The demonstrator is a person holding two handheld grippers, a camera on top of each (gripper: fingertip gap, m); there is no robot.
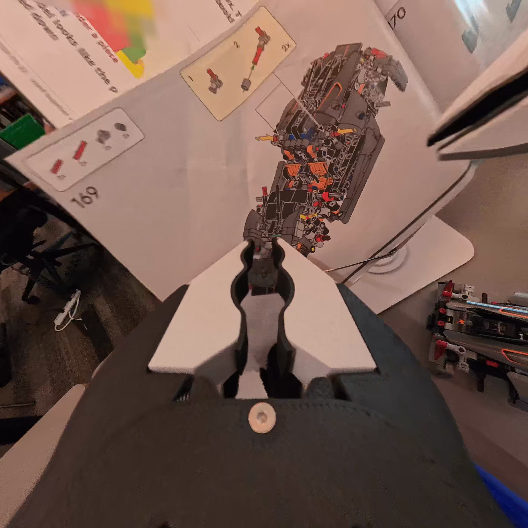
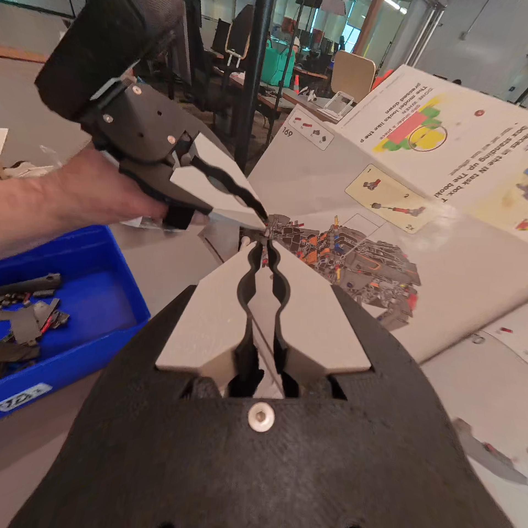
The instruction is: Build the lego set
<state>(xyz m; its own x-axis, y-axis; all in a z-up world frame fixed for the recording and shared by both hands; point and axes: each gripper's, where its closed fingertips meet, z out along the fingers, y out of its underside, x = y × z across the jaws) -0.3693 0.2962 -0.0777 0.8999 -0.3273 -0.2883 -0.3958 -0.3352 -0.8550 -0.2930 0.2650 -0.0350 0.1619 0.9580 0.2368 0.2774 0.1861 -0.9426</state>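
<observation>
I find both tools over the open instruction booklet (image 2: pixel 371 271) at frame centre. Left gripper (image 2: pixel 264 225) and right gripper (image 2: pixel 264 245) each have fingers nearly together, apparently pinching small pieces I cannot identify. The lego model (image 1: pixel 483 337), right edge, looks rigid but fragile; I would grasp its long sides

Left tongs (image 1: pixel 262 243) nearly closed over the instruction booklet (image 1: pixel 183 160).

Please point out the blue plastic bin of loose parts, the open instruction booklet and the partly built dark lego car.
Blue plastic bin (image 2: pixel 94 257), right wrist view, bare inner wall.
Open instruction booklet (image 1: pixel 183 183), left wrist view, blank page area.
Partly built dark lego car (image 1: pixel 483 328), left wrist view, its body.
</observation>
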